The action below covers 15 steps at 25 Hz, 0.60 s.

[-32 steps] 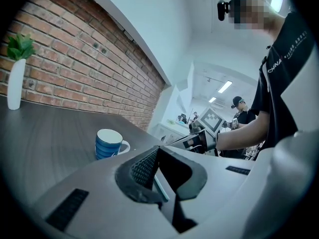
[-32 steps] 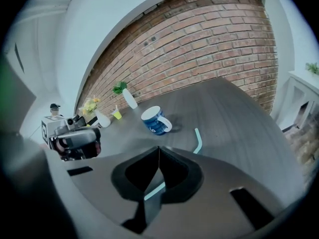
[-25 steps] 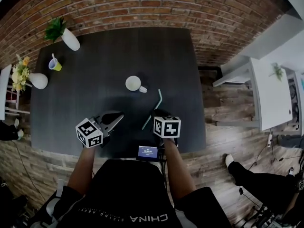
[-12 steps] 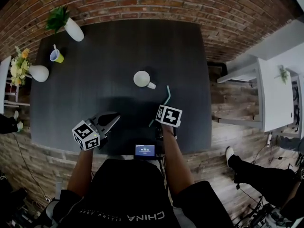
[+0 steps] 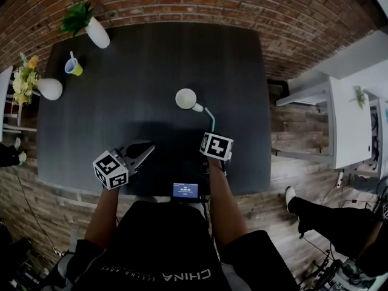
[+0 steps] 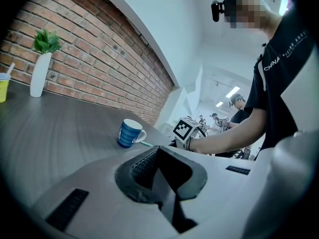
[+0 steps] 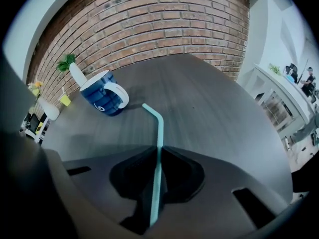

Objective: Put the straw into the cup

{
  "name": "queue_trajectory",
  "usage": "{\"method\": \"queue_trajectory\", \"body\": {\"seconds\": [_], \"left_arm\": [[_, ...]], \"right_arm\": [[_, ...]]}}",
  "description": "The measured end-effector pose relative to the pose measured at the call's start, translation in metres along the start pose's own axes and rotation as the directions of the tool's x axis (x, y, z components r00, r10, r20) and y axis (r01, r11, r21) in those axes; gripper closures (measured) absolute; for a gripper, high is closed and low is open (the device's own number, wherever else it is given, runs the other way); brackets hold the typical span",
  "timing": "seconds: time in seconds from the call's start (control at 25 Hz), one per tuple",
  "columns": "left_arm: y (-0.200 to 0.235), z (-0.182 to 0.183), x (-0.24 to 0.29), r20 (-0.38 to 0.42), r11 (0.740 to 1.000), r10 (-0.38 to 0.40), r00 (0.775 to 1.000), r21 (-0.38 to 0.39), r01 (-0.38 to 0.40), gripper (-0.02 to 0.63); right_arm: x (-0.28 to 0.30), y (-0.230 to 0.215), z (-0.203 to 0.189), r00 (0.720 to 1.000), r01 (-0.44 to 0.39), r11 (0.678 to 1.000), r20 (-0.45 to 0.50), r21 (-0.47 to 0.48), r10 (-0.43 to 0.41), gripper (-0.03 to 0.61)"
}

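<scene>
right gripper [image 7: 159, 151] pinches teal bendy straw [image 7: 158, 128] | left gripper [image 6: 158, 153] closed, empty | best next: raise bent tip clear above blue ceramic cup [image 7: 102, 99]; then lower in

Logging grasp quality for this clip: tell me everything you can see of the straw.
The straw is thin, pale teal, plastic-looking, with a bendy neck; its short tip angles left toward the blue cup. The right tool is shut on its long shaft, which runs out between the jaws. Its tip stops short of the cup's handle, not inside it.
</scene>
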State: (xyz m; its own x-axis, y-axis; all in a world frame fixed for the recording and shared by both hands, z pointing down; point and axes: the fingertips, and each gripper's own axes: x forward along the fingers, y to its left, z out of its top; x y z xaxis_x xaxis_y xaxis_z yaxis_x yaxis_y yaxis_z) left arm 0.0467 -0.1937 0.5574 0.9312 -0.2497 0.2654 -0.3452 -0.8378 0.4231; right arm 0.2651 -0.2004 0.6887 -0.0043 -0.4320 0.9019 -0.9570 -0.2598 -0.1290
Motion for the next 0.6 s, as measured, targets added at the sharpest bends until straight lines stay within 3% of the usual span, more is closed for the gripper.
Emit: {"method": "queue_trajectory", "body": {"seconds": [0.16, 0.4, 0.52, 0.6], "left_arm": [[-0.003, 0.001, 0.001, -0.003, 1.000, -0.005, 1.000, 0.006, 0.005, 0.611], [-0.007, 0.008, 0.007, 0.019, 1.000, -0.017, 1.000, 0.006, 0.017, 0.611], [-0.014, 0.013, 0.016, 0.035, 0.999, -0.038, 0.999, 0.004, 0.038, 0.611], [-0.021, 0.015, 0.026, 0.031, 0.998, -0.055, 0.998, 0.014, 0.055, 0.611]], "right_arm": [[-0.005, -0.001, -0.008, 0.999, -0.018, 1.000, -0.041, 0.007, 0.018, 0.543], [-0.012, -0.005, 0.001, 0.987, -0.157, 0.980, 0.061, 0.122, 0.150, 0.545], [-0.030, -0.003, 0.013, 0.962, -0.248, 0.962, 0.145, 0.113, 0.231, 0.545], [-0.046, 0.003, 0.027, 0.931, -0.318, 0.945, 0.213, 0.069, 0.298, 0.545]]}}
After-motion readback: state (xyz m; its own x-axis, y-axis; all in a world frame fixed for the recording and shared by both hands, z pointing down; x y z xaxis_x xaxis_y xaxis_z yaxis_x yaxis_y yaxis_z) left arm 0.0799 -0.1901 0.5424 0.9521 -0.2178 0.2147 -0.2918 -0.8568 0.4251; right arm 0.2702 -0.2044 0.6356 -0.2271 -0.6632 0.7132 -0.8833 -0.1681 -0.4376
